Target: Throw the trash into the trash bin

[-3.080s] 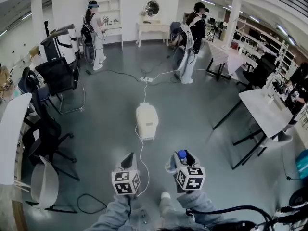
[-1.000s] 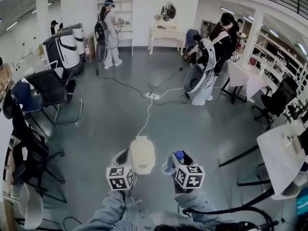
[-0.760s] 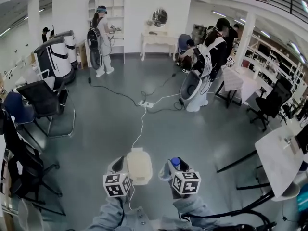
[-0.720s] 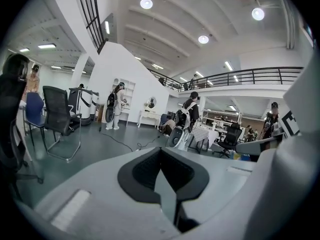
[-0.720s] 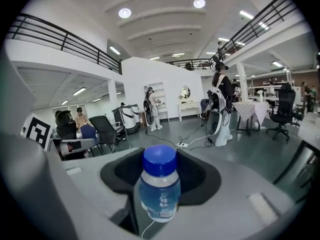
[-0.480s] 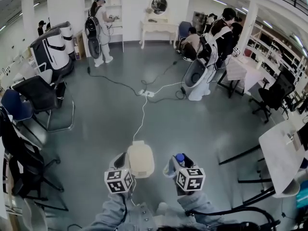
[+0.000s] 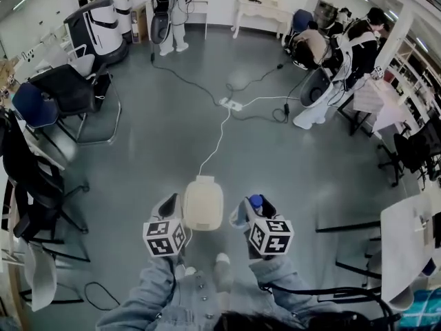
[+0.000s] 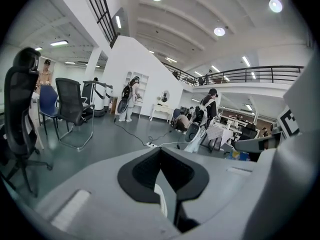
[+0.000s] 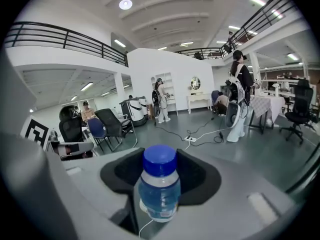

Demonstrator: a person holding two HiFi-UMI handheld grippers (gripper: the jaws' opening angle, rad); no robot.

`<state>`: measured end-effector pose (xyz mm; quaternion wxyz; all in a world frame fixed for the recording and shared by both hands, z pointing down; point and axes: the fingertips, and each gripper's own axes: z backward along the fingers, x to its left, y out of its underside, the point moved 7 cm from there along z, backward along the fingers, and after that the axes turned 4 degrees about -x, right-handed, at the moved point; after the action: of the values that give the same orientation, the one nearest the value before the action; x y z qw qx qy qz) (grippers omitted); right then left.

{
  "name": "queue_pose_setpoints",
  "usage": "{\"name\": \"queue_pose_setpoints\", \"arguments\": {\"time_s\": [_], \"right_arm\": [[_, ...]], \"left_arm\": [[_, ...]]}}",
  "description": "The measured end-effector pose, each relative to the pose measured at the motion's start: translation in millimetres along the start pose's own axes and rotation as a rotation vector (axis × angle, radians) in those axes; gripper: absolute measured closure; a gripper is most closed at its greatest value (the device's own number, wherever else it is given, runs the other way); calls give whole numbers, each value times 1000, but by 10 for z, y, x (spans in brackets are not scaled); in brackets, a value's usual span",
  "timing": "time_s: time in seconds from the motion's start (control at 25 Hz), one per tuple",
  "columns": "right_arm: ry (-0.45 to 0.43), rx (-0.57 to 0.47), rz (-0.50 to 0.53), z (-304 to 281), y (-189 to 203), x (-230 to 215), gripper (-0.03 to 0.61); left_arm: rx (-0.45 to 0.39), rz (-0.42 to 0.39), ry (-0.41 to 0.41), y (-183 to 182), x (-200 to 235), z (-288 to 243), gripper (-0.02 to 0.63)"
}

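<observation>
From my end, the right gripper (image 7: pixel 260 208) is clamped on a clear plastic bottle (image 7: pixel 255 201) with a blue cap. In the right gripper view the bottle stands upright between the two dark pads, its cap pointing away from the camera, and the jaws are spread fairly wide around its body. The left gripper (image 7: pixel 170 203) has its jaws drawn together to a narrow point with nothing between them. In the left gripper view I see only a thin slit, with grey floor and a sliver of something white showing through it. The white trash bin (image 7: pixel 203 203) sits on the grey floor (image 7: pixel 151 143) between the two grippers, just ahead of my knees, with its lid on. The bottle is just beside the bin's right edge, not above the lid. A white cable (image 7: pixel 219 140) runs from a power strip (image 7: pixel 229 104) across the floor to the bin's far edge. Black office chairs (image 7: pixel 76 88) stand well off to the left.
</observation>
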<state>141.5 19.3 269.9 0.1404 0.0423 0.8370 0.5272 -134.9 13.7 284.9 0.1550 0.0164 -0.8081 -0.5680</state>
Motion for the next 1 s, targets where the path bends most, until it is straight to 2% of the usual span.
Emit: {"name": "queue_pose_setpoints", "arguments": {"time_s": [0.4, 0.84, 1.0], "right_arm": [[30, 101, -35, -468, 557, -444, 376], [86, 231, -90, -859, 1871, -739, 376], [114, 271, -126, -871, 2301, -807, 376]], "left_arm": [[125, 17, -56, 760, 136, -322, 606], [272, 25, -32, 2160, 350, -686, 606], [310, 13, -32, 2545, 440, -790, 606]]}}
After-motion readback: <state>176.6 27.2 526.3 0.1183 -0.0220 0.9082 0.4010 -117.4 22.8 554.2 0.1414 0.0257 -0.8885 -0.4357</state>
